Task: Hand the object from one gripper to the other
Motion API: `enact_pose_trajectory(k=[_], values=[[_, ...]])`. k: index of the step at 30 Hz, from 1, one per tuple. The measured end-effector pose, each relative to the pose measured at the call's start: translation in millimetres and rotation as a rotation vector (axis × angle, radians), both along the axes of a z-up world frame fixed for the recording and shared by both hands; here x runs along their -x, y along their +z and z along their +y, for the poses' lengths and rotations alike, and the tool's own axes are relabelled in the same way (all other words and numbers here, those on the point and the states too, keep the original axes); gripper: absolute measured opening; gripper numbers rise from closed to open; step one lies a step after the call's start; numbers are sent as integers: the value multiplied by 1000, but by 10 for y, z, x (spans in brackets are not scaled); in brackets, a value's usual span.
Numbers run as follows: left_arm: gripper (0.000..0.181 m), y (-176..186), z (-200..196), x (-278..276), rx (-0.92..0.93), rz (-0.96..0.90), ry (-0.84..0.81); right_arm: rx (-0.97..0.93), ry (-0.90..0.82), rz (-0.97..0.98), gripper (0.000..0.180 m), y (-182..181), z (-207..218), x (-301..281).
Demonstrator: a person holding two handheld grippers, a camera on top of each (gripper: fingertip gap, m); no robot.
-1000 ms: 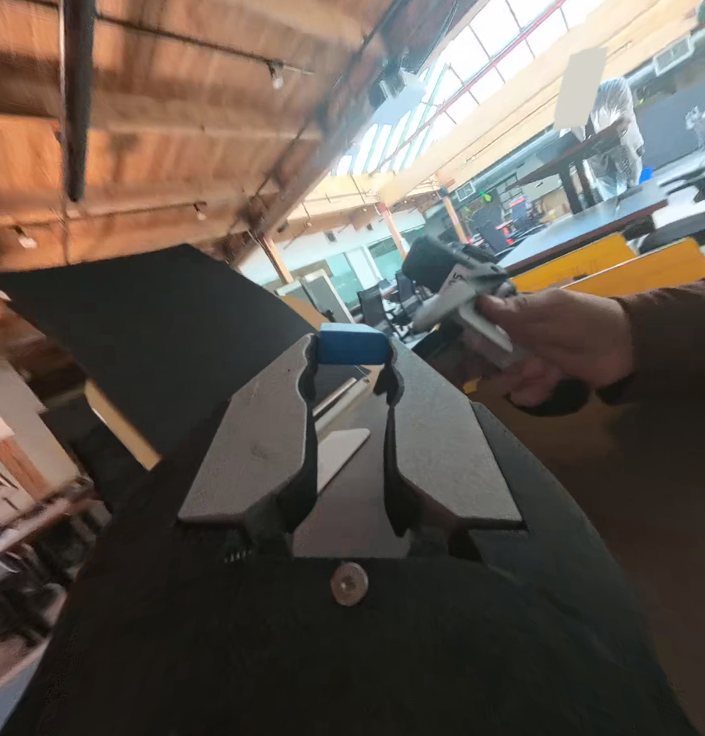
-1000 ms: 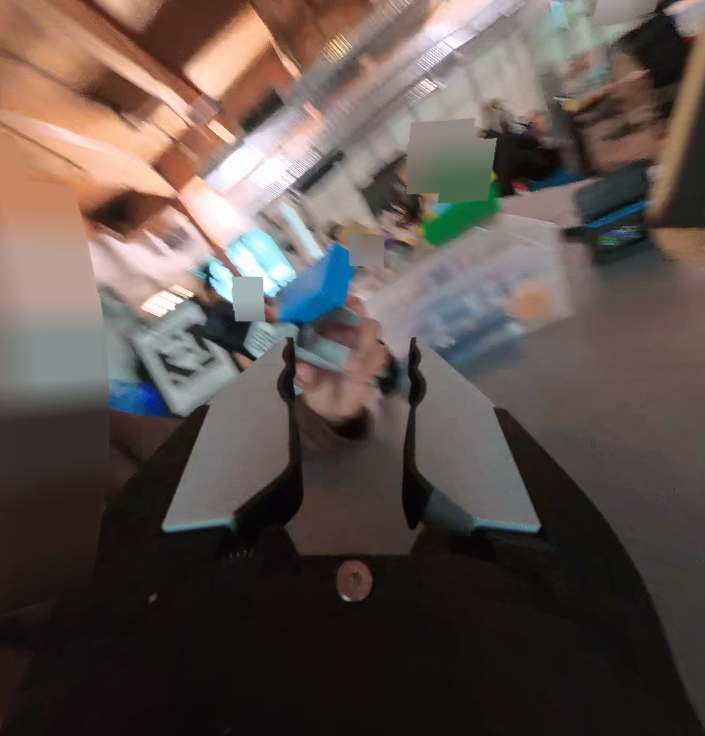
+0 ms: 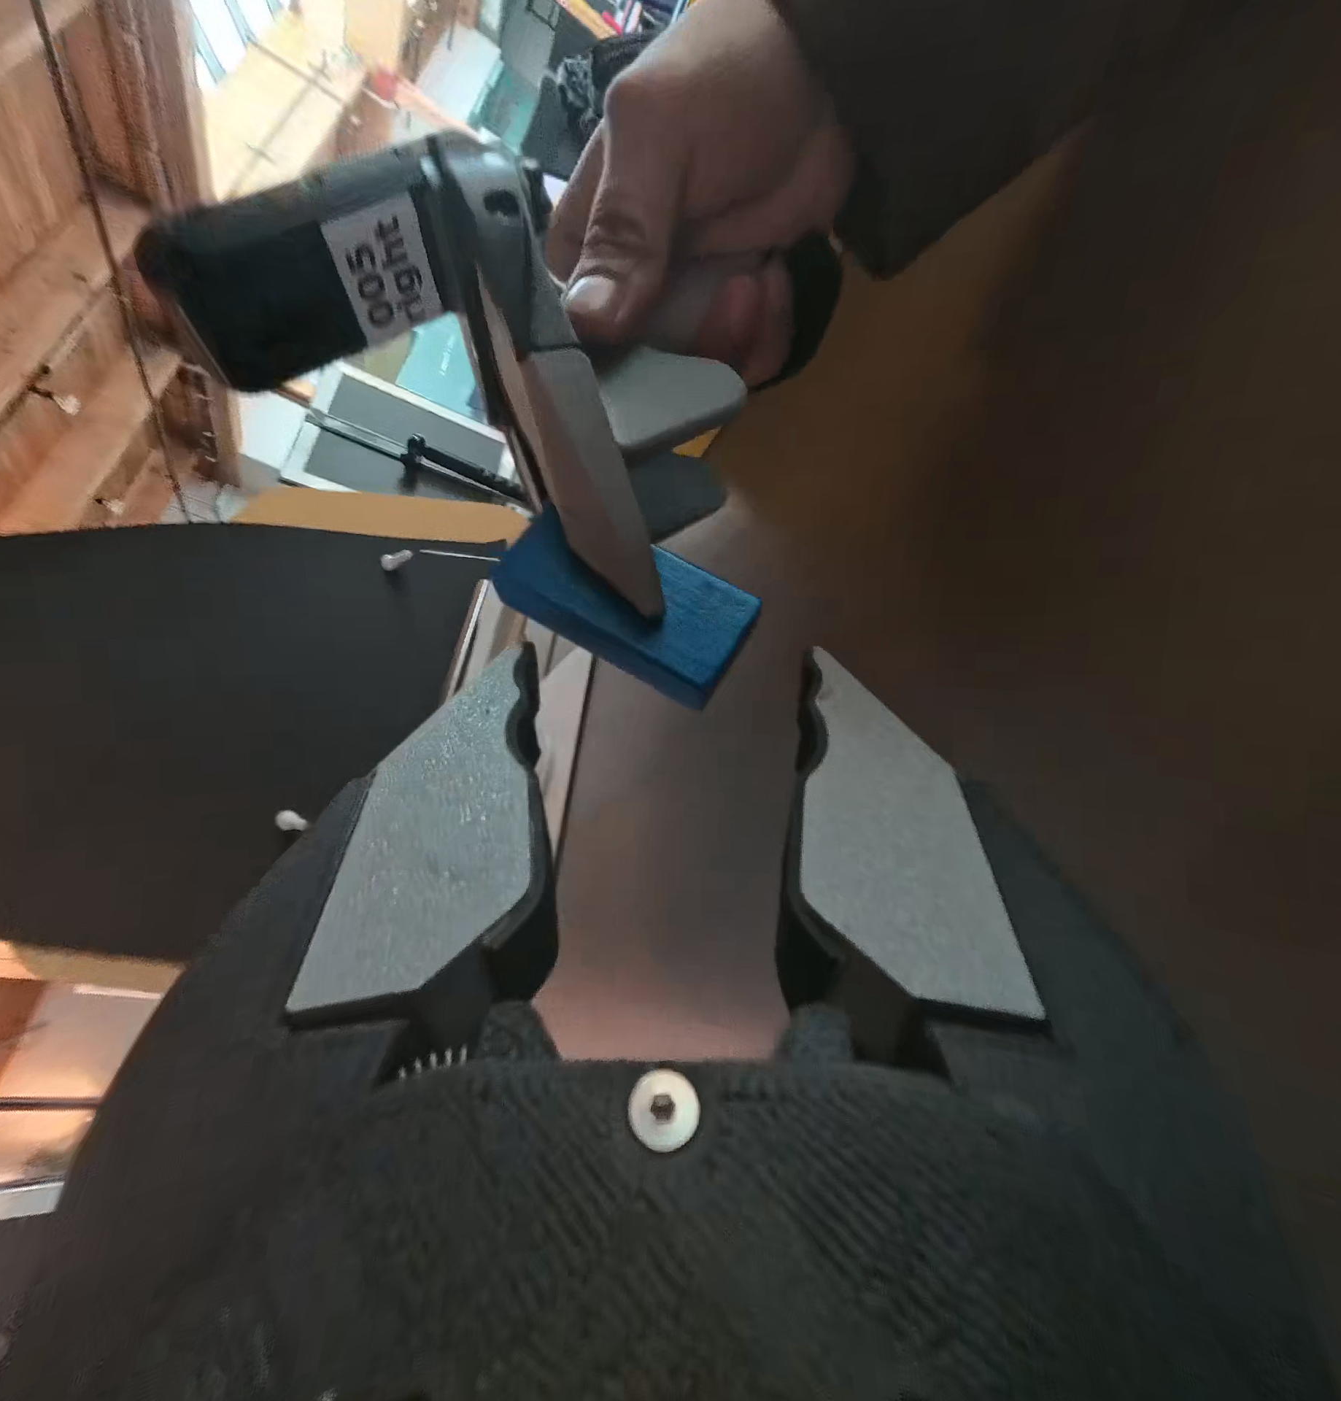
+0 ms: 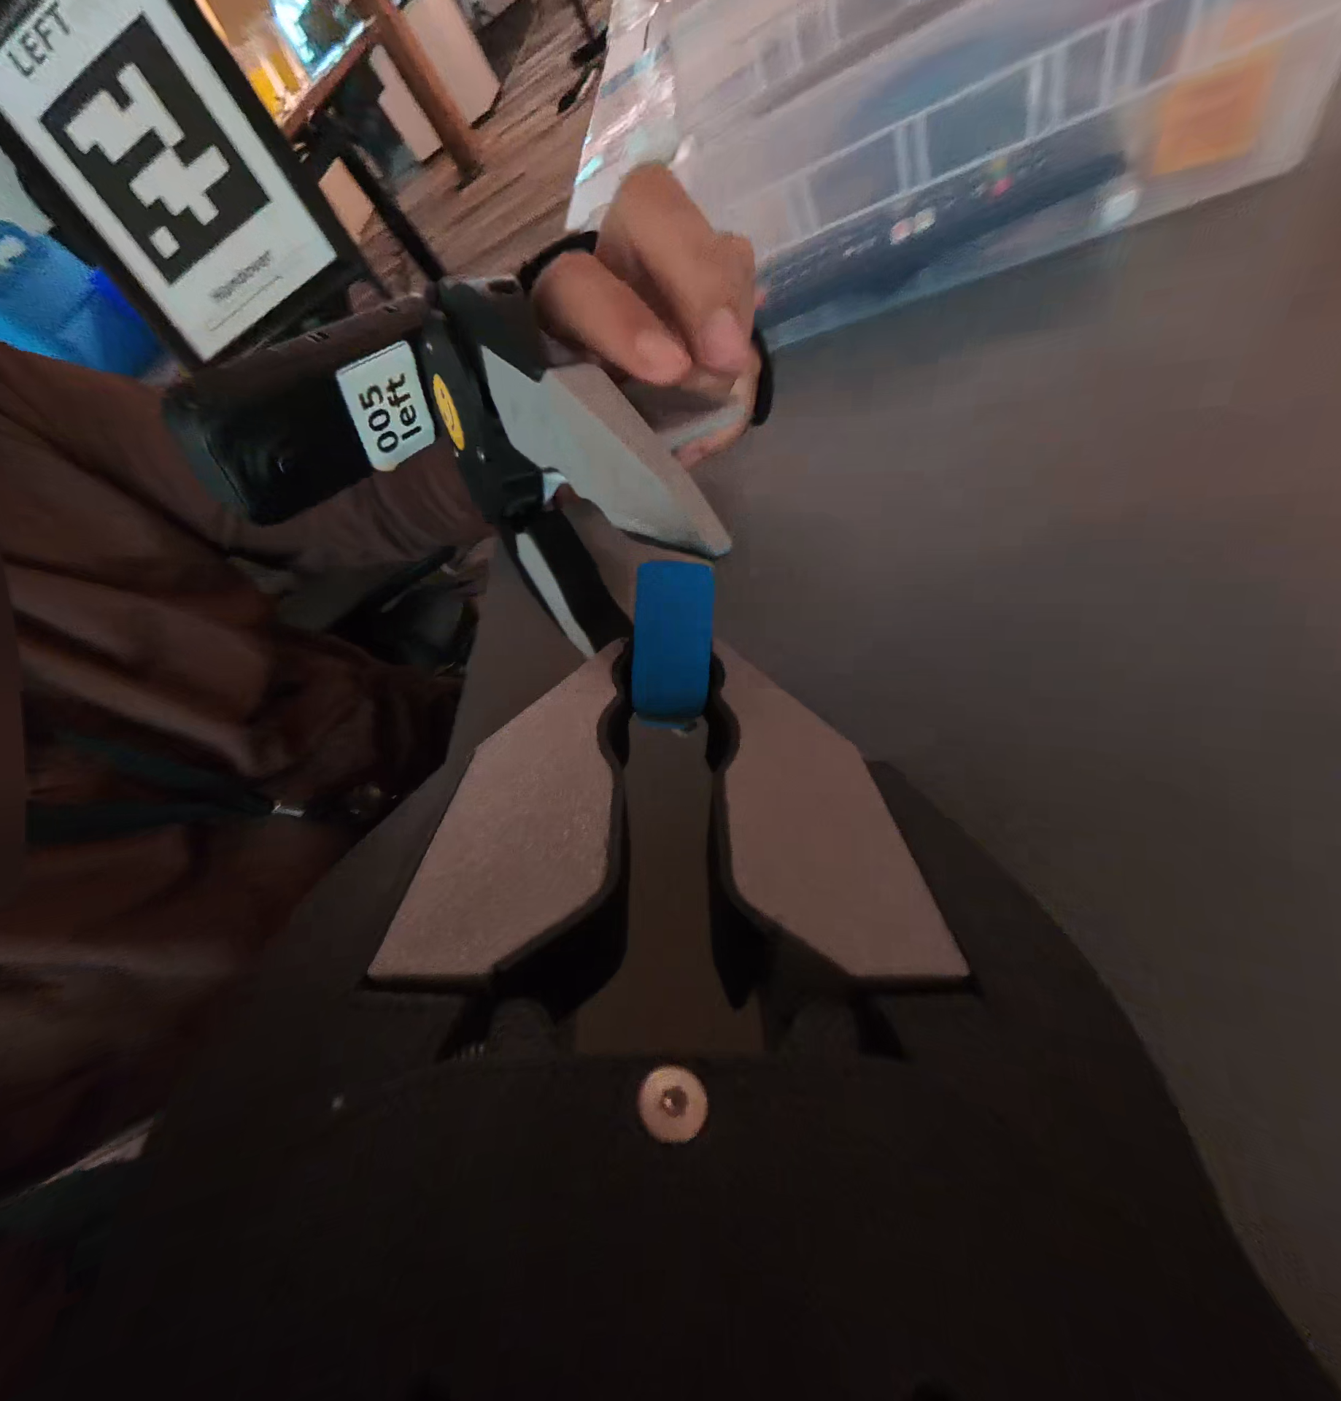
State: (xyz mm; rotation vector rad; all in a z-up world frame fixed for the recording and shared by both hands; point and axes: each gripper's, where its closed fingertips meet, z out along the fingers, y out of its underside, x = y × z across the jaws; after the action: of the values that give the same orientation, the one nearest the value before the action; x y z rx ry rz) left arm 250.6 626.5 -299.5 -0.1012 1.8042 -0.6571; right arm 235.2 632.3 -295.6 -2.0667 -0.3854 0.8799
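Blue block [image 4: 671,644], a small rectangular piece, sits clamped between the tips of the right gripper [image 4: 671,686], whose grey fingers [image 4: 531,819] are drawn in narrow on it so that most of the block sticks out past them. In the left wrist view the same block [image 3: 652,618] shows as a flat blue slab held in the air, with one finger of the right gripper [image 3: 637,599] lying across its top face and the person's hand [image 3: 698,189] wrapped round the handle behind.

The left gripper [image 3: 667,690] has its fingers [image 3: 440,857] spread wide with nothing between them; the block hangs just beyond their tips, apart from both. From the right wrist view the left gripper [image 4: 660,576] appears farther off, its two grey fingers parted on either side of the block's far end, with a hand [image 4: 652,303] on its grip and a brown sleeve [image 4: 159,568] below. A black-and-white marker board [image 4: 152,152] stands at upper left, and a clear plastic bin [image 4: 955,136] rests on the grey counter [image 4: 1107,606] behind.
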Motion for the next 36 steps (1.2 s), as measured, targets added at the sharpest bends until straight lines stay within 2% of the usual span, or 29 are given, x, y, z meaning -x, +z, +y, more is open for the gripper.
enact_pose_trajectory(k=[3, 11, 14, 15, 17, 20, 27, 31, 36], values=[[70, 5, -18, -2, -53, -43, 10, 55, 38, -18, 14, -108, -35, 62], [70, -83, -135, 27, -77, -13, -36, 94, 97, 2, 14, -183, -66, 190], [70, 34, -7, -74, -58, -53, 56, 57, 30, 31, 15, -97, 6, 86], [70, 107, 76, -119, -40, -81, 105, 40, 2, 45, 26, -53, 28, 35], [70, 283, 256, -179, 42, -137, 195, -18, -64, 69, 41, 56, 90, -83], [70, 529, 478, -192, 224, -203, 271, -101, -111, 112, 43, 225, 136, -154], [69, 756, 546, -120, 508, -210, 198, -240, -183, 116, 51, 447, 218, -194], [69, 800, 397, -67, 858, 4, -9, -298, -217, 110, 52, 540, 207, -274], [70, 726, 356, -61, 1185, 348, -163, -341, -207, -55, 58, 545, 124, -301]])
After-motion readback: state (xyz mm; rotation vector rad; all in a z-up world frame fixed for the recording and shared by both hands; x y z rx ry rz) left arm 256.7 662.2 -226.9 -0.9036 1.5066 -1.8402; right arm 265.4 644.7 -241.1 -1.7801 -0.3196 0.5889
